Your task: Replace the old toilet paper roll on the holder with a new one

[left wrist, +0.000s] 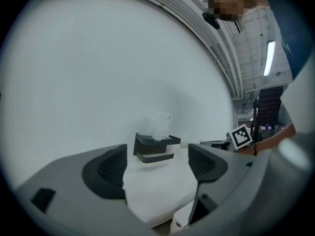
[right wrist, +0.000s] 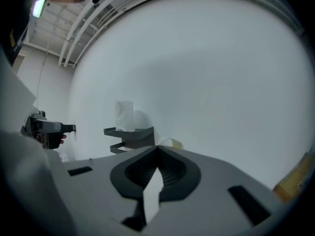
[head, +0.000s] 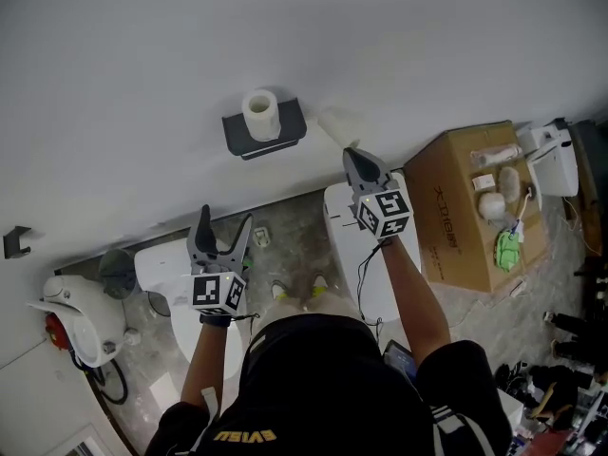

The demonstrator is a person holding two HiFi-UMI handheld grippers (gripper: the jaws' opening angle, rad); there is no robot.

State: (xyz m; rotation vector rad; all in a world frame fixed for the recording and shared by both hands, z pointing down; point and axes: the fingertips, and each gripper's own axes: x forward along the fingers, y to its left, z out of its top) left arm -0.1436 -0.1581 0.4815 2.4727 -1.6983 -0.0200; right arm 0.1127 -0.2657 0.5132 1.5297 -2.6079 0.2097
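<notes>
A black wall holder [head: 266, 133] carries a white toilet paper roll [head: 261, 112] that stands upright on its top shelf. My right gripper [head: 350, 152] is up near the wall, right of the holder. Its jaws are shut, and a pale cardboard tube [head: 336, 125] sticks out from their tips. In the right gripper view that tube [right wrist: 170, 142] shows just past the closed tips [right wrist: 157, 149], with the holder [right wrist: 130, 136] and roll [right wrist: 124, 115] to the left. My left gripper [head: 220, 231] hangs lower, open and empty, and faces the holder [left wrist: 155, 149] and roll [left wrist: 160, 127] from a distance.
A white toilet [head: 180, 274] stands below the left gripper and a white unit [head: 347, 245] below the right arm. An open cardboard box [head: 470, 207] with small items is at the right. A white appliance [head: 76, 321] sits at the lower left, and a dark hook [head: 14, 242] is on the wall.
</notes>
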